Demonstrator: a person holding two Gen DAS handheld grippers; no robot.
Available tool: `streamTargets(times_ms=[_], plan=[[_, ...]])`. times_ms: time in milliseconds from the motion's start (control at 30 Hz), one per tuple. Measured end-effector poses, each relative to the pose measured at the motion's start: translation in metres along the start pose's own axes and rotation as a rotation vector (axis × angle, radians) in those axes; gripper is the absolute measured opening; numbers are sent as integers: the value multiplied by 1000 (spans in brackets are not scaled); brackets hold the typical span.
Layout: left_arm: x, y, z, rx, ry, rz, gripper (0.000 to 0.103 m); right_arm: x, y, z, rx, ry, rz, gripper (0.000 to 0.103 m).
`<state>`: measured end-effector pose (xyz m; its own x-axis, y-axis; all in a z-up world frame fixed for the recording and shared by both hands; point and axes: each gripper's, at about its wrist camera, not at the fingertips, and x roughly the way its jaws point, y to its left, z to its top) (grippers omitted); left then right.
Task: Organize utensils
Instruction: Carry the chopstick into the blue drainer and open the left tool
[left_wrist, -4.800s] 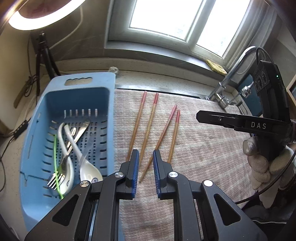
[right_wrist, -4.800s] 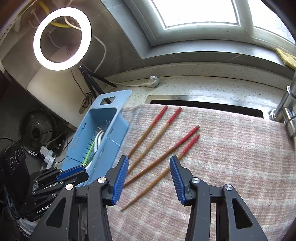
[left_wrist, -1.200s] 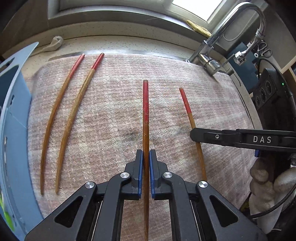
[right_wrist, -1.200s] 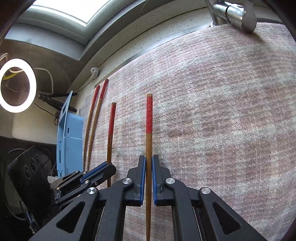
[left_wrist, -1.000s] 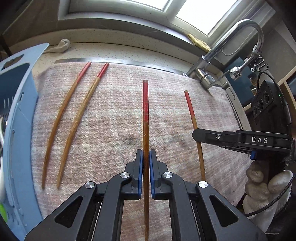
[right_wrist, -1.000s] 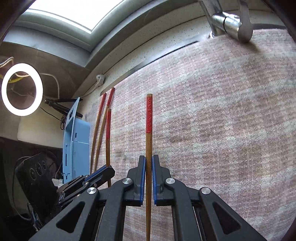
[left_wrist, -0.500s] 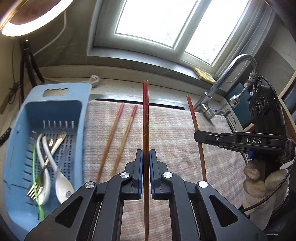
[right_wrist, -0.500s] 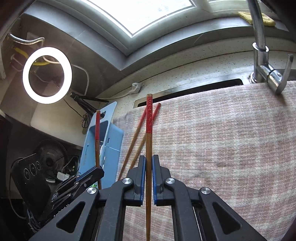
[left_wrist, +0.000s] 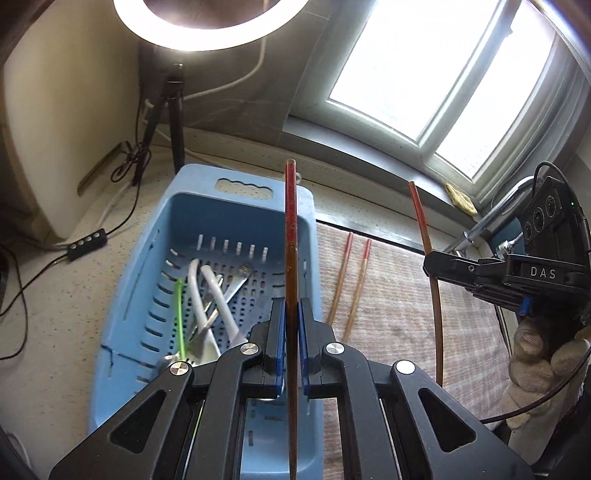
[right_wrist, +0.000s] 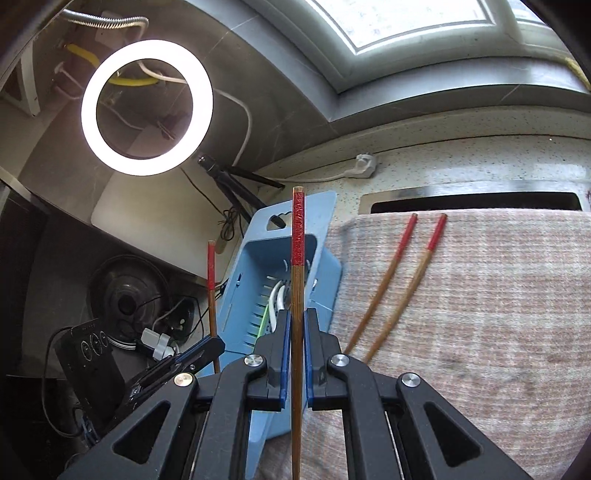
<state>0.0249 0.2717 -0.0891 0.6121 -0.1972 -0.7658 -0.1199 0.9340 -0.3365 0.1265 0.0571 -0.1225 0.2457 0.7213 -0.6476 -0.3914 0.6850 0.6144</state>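
Left tool (left_wrist: 290, 343) clamped tight on a red-tipped chopstick (left_wrist: 290, 258), pads pinching the brown shaft, red end pointing to 12 o'clock above the blue basket (left_wrist: 129, 302). Right tool (right_wrist: 294, 350) likewise closed on a second red-tipped chopstick (right_wrist: 297, 288), shaft upright between my pads. From the left view, my right tool (left_wrist: 480, 271) sits at 3 o'clock, its stick (left_wrist: 430, 266) standing clear of the cloth, a gloved hand (left_wrist: 535, 347) under it. From the right view, my left tool (right_wrist: 199, 352) sits at 8 o'clock with its stick (right_wrist: 211, 280) raised.

Basket lies on the speckled worktop (left_wrist: 55, 314) just beside the striped cloth (right_wrist: 480, 314); white spoons (left_wrist: 207, 295), a fork and a green stick (left_wrist: 180, 317) inside. Two more chopsticks (right_wrist: 402, 280) lie side by side on the cloth, red ends toward 12 o'clock, near the basket's right wall. Ring light (right_wrist: 147, 107) glowing at 11 o'clock in the right view.
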Motion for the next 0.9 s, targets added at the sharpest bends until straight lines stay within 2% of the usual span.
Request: streamTargets(times_ms=[367,667,900], plan=[[10,34,4,-39,16,6,5,58,34,-2,6,50,7,6],[26,46,7,-61,46,-12,5,98,33,-6,34,106,-27,6],[33,46,7,-43,74,2,5,113,28,-10,45,139,-45,7]])
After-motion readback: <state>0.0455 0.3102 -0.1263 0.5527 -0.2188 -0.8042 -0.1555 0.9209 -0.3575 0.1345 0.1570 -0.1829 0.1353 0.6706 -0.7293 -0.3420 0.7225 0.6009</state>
